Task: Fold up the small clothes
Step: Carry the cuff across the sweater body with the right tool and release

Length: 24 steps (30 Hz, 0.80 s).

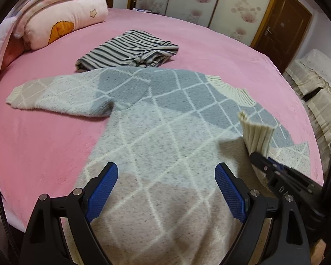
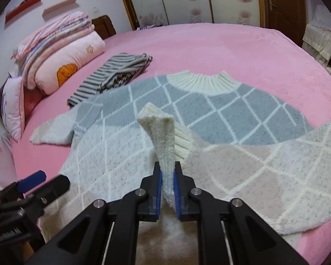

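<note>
Left wrist view: the left gripper point(image 1: 166, 187) hangs with jaws wide and empty over the sweater point(image 1: 165, 121), spread soft and limp on the bed point(image 1: 44, 143).

Right wrist view: the right gripper point(image 2: 168, 182) has its jaws pinched on the ribbed cuff point(image 2: 163, 132); a light, floppy knit, best taken by cuffs or hem.

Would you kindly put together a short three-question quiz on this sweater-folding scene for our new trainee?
1. True or false: the left gripper is clamped on the sweater.
2. What does the right gripper hold? A) the collar B) a sleeve cuff C) the striped garment
3. Fill in: the striped garment lies folded on the pink ____, beyond the sweater.

Key
1. False: its jaws stand open above the sweater's body.
2. B: the cream ribbed cuff stands up between the pads, the sleeve drawn across the sweater's body.
3. Bed.
</note>
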Tool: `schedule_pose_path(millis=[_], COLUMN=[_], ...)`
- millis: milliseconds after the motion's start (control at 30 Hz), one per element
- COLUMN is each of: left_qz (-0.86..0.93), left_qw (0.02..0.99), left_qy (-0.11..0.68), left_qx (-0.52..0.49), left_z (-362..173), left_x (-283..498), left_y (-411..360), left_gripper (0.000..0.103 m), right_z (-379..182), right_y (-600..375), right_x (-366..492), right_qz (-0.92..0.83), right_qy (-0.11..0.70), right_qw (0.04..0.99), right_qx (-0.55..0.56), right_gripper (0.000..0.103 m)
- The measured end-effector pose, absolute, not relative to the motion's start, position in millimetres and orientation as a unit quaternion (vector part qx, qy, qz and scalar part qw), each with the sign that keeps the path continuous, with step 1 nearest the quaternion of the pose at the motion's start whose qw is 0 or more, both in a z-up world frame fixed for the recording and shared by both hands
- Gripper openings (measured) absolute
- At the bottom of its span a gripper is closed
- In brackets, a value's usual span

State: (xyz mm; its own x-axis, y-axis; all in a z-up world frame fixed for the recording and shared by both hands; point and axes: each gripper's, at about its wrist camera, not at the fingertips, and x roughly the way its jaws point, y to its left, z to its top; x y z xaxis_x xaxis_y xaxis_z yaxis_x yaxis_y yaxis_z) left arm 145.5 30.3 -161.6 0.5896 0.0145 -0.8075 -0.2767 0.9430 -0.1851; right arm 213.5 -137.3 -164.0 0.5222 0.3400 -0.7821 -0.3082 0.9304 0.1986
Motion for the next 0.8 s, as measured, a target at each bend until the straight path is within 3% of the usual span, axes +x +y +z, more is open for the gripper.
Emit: schedule_pose_path(millis=[267,800], left_qz=[0.083,0.051], left_qw=[0.88,0.887], left_qy=[0.442,0.438], left_qx=[-0.153,-0.14], left_z=[-156,-134], left_x=[140,134], left_y=[36,9], left_gripper=[0.089,0.089], right_z=[-170,-119], right_y=[-126,-165], right_x=[200,155], right_qz=[0.201,0.189], right_qy=[0.472,0.417], right_qw=[0.858,0.889], right_qx=[0.016,0.033], right_gripper=[0.029,0.03])
